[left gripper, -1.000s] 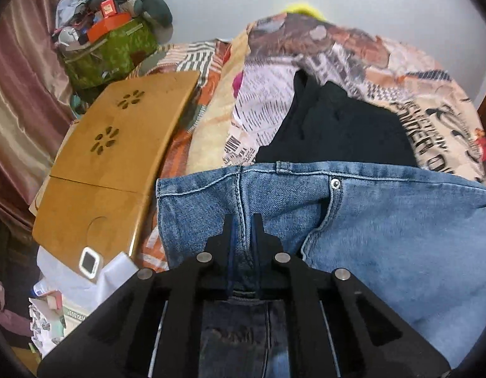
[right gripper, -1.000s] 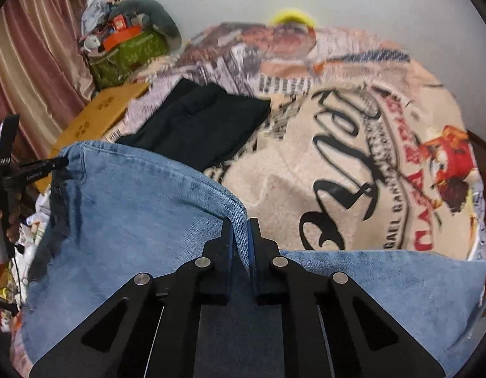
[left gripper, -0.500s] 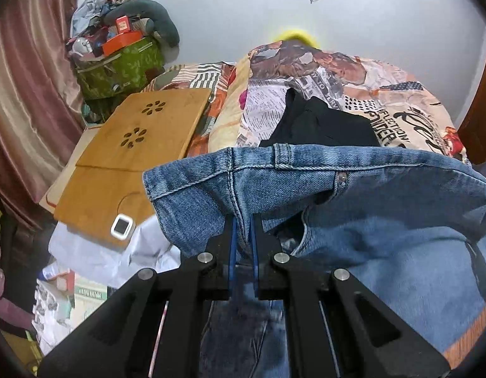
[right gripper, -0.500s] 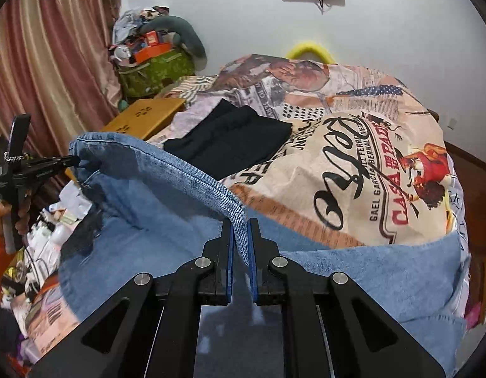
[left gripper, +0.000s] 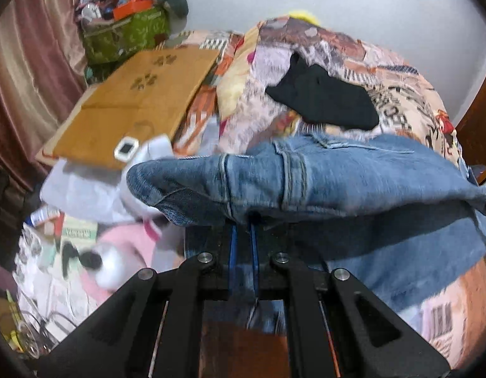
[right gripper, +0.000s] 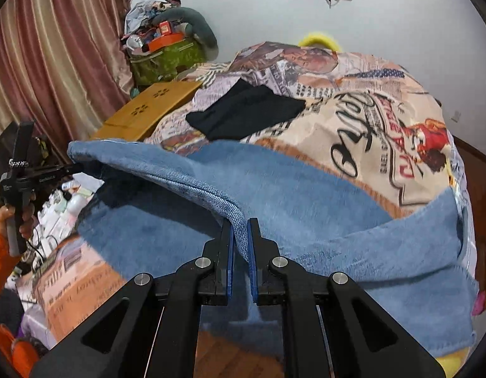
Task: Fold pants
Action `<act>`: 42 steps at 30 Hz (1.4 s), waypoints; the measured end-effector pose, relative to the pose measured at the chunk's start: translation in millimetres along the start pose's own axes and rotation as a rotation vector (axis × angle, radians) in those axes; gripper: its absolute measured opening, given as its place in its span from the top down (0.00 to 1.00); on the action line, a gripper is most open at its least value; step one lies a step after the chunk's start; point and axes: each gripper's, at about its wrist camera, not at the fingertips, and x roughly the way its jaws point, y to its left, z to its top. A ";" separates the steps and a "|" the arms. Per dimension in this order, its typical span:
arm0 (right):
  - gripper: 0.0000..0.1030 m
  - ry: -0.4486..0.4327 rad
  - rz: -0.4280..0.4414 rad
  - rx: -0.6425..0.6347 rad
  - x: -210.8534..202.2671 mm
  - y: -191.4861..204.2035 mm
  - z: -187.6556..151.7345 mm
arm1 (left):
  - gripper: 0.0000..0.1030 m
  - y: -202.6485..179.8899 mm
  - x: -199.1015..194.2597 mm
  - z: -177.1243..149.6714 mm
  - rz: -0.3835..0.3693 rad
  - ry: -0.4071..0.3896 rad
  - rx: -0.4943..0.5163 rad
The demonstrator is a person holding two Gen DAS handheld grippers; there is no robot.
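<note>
Blue jeans (left gripper: 306, 179) hang stretched between both grippers above the near edge of the bed. My left gripper (left gripper: 242, 230) is shut on the waistband at one end. My right gripper (right gripper: 240, 230) is shut on the denim edge (right gripper: 195, 179) at the other end. In the right wrist view the left gripper (right gripper: 66, 168) shows at far left, pinching the jeans' corner, held by a hand. The rest of the jeans (right gripper: 306, 208) drapes over the bed's front edge toward the floor.
A folded black garment (right gripper: 246, 110) lies on the printed bedspread (right gripper: 369, 119). A wooden lap table (left gripper: 132, 100) sits left of the bed, with a green bag (right gripper: 164, 60) of clutter behind it. Papers and a pink toy (left gripper: 117, 252) litter the floor at left.
Both grippers have pulled back and up from the bed, lifting the jeans' waist end off the bedspread. The black garment now lies farther away.
</note>
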 end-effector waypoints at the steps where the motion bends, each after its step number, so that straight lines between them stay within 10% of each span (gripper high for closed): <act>1: 0.93 0.009 0.001 0.004 0.8 0.8 -3.7 | 0.92 0.7 2.6 -5.2 -0.002 0.015 -0.005; 10: 0.92 0.050 0.022 0.058 1.0 -0.5 -20.8 | 0.89 -3.8 17.5 -44.5 0.024 0.134 0.043; 21: 0.88 0.035 0.021 0.088 -22.9 -4.3 -18.8 | 0.89 -0.4 -35.0 -22.4 0.047 0.059 -0.005; 24: 0.74 0.013 -0.012 0.132 -35.1 -18.7 -15.6 | 0.88 -2.3 -49.8 -8.3 0.046 0.016 -0.011; 33: 0.46 -0.086 -0.174 0.307 -67.7 -89.0 -6.8 | 0.46 -26.5 -52.1 45.3 0.015 -0.062 0.007; 42: 0.44 -0.091 -0.301 0.404 -67.3 -169.4 2.5 | 0.11 -86.3 -17.6 102.6 -0.008 -0.082 0.058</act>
